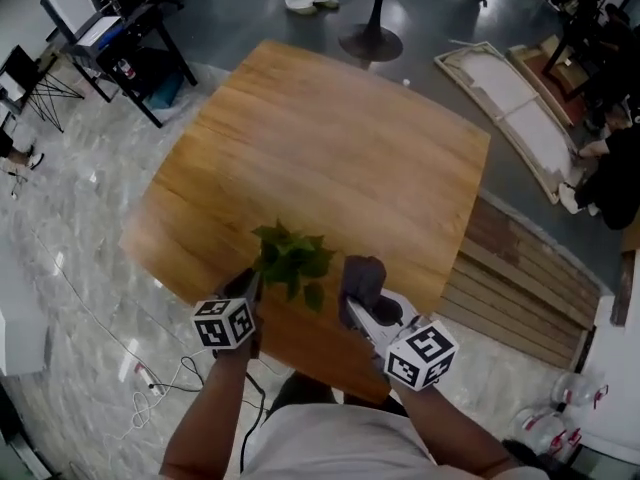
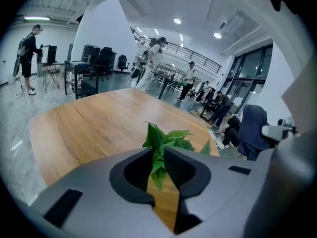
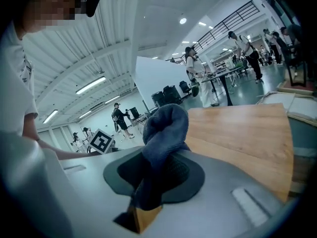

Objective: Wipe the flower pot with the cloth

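Observation:
A small green plant (image 1: 291,257) stands over the near part of the wooden table (image 1: 330,148); its leaves hide the pot in every view. My left gripper (image 1: 254,284) comes at it from the left. In the left gripper view the jaws are closed on the plant's green leaves (image 2: 157,155), which rise between them. My right gripper (image 1: 357,304) sits just right of the plant and is shut on a dark blue-grey cloth (image 1: 362,276). In the right gripper view the cloth (image 3: 161,133) bunches up above the jaws. The cloth is beside the leaves, apart from them.
The table's near edge (image 1: 300,363) lies right under both grippers. A cable and plug (image 1: 160,388) lie on the marble floor at the left. Black stands (image 1: 130,48) are at the far left, wooden boards and frames (image 1: 520,268) at the right. People move in the background.

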`<state>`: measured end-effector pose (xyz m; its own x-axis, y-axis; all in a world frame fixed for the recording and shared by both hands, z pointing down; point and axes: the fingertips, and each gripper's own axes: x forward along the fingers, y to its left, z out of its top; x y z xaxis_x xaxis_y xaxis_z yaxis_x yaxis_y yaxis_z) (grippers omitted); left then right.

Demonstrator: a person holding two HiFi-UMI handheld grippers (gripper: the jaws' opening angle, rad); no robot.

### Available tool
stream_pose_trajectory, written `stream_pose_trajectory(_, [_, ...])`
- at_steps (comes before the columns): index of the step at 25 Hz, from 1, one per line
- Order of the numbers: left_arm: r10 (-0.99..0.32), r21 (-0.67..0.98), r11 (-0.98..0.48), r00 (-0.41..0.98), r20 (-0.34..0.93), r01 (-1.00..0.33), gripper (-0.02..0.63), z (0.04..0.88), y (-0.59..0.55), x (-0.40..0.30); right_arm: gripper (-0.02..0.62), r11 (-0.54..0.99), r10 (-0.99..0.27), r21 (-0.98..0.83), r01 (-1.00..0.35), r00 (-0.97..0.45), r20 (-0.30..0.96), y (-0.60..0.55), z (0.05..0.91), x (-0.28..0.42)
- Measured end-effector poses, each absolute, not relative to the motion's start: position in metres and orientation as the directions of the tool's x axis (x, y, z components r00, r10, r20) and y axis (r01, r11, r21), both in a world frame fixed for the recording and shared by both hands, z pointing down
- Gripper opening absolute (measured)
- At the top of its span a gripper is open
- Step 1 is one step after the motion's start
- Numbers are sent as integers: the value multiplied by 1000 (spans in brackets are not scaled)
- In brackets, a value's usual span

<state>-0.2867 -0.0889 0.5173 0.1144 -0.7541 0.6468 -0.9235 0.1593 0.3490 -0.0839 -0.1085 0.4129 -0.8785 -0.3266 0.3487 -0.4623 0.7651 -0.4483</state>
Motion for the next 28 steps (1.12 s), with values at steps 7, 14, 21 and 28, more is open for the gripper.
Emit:
stream_pose_trajectory(7, [-648, 327, 69, 207, 733, -943, 101, 573, -127, -308, 71, 680, -388, -487, -548, -833, 395, -129, 461, -92])
stream_pose_trajectory(14, [-556, 329, -7, 277, 783, -944, 101, 614, -148, -312, 72, 613, -435, -504, -608, -792, 427, -143, 506, -83])
stream_pose_trajectory(21, [-541, 400, -48, 360, 760, -915, 25, 625, -148, -303, 72, 564, -437, -552, -615, -789, 432, -141, 545, -81])
stream_pose_trajectory(28, [-543, 520, -43, 457, 705, -853, 14, 650, -129, -272, 71, 535, -397, -606, -588, -808, 435, -139, 586, -85])
